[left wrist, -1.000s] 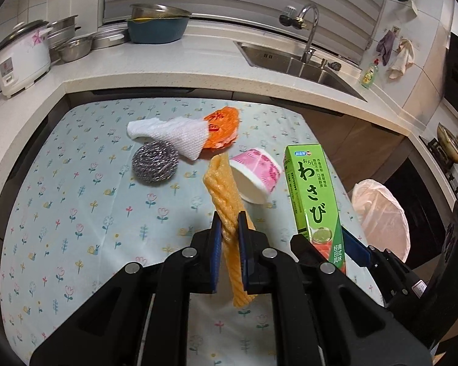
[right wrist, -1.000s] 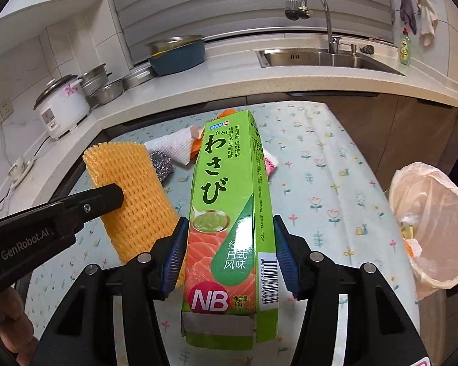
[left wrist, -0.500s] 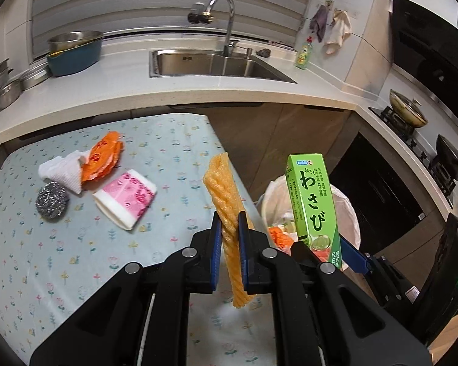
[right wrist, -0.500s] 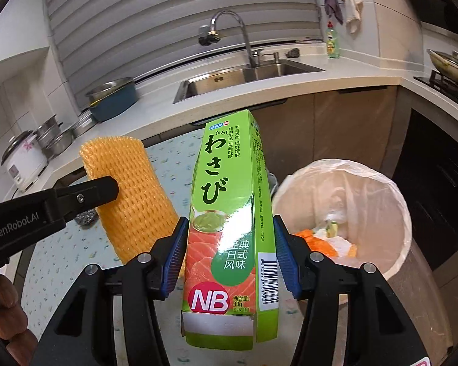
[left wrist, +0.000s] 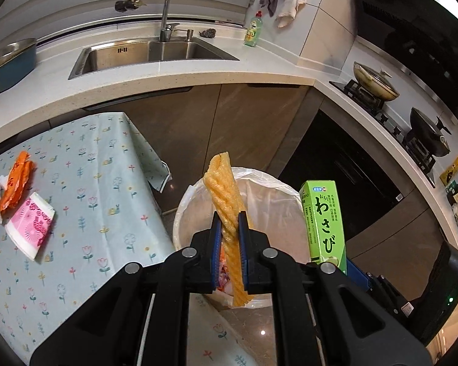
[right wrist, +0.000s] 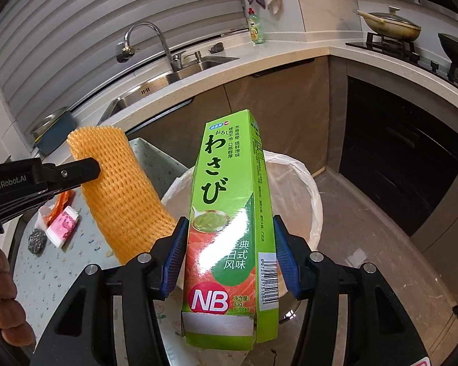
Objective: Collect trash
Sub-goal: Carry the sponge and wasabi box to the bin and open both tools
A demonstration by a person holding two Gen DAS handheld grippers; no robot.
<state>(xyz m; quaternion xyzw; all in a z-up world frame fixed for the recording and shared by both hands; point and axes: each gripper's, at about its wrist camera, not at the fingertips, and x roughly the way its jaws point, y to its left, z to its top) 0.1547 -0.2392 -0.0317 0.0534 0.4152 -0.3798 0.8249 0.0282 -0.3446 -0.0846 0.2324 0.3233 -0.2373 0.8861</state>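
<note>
Both tongs hang above the lined bin (left wrist: pixel 278 189): left tongs (left wrist: pixel 229 256) pinching the foam net (left wrist: pixel 226 201), right tongs (right wrist: pixel 229 253) clamping the upright wasabi box (right wrist: pixel 232 213).

One foam net (left wrist: pixel 226 210) between left fingers, one wasabi box (right wrist: pixel 232 228) between right fingers, one bin (left wrist: pixel 268 189) beyond the fingertips.
</note>
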